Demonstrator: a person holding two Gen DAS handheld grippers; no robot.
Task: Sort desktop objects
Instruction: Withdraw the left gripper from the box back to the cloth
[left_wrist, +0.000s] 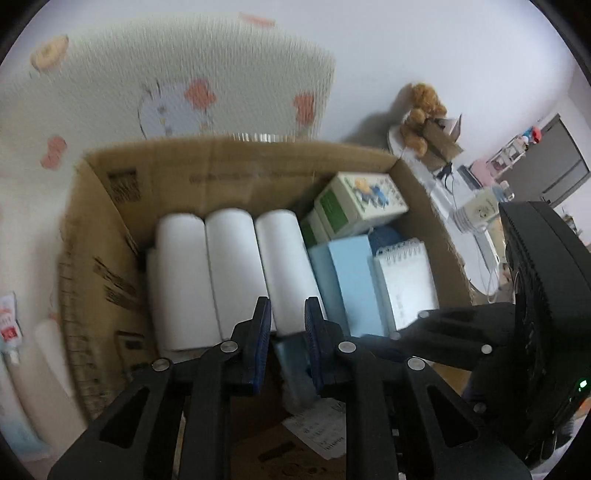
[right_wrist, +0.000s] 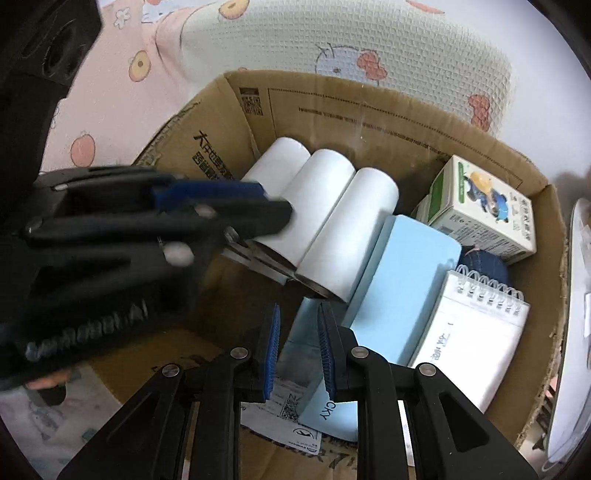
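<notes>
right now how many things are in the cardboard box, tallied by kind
White rolls: 3
Light blue boxes: 2, one big, one small in the right gripper
Green-and-white cartons: 2 at least, the second mostly hidden
Spiral notepad: 1
Dark blue thing, mostly hidden: 1
Total: 9

Behind the work area you have a plain white wall (left_wrist: 461, 55), evenly lit with soft, cool light. Against it leans a quilted cream mat (left_wrist: 166, 74) printed with pink bows and orange flowers; in your right view its pink side (right_wrist: 122, 81) shows at the left. To your right stands a white round table (left_wrist: 476, 251) with cables trailing over it, a brown teddy bear (left_wrist: 421, 110) near its far edge and a white mug (left_wrist: 476, 214) closer in. Beyond the table you can see a grey door (left_wrist: 561, 162) and a small shelf (left_wrist: 513, 147)
</notes>
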